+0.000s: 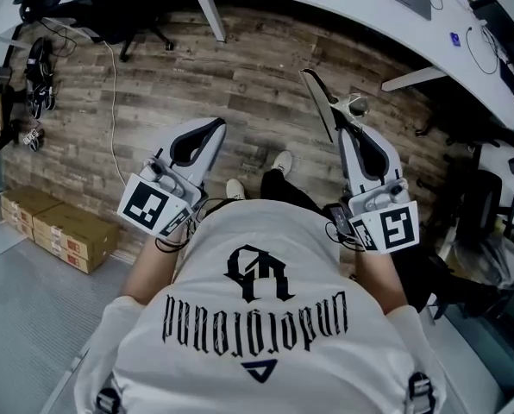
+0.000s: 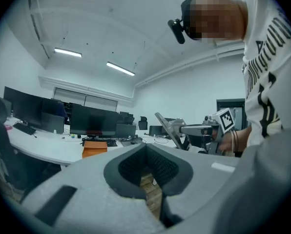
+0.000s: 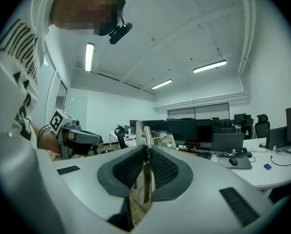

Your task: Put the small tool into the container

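I hold both grippers close to my body, over the wooden floor. My right gripper (image 1: 347, 133) is shut on the small tool (image 1: 319, 102), a silver metal plier-like piece that sticks out past the jaws. In the right gripper view the tool (image 3: 144, 141) stands pinched between the dark pads of that gripper (image 3: 146, 150). My left gripper (image 1: 214, 128) is shut with nothing in it, and its pads (image 2: 135, 162) meet at the tip. From the left gripper view the tool (image 2: 169, 128) shows across on the right. No container shows in any view.
A curved white desk (image 1: 326, 11) runs along the far side, with monitors and an orange box (image 2: 94, 148) on it. Cardboard boxes (image 1: 63, 227) lie on the floor at left. A black chair (image 1: 485, 201) stands at right. My shoes (image 1: 283, 162) show between the grippers.
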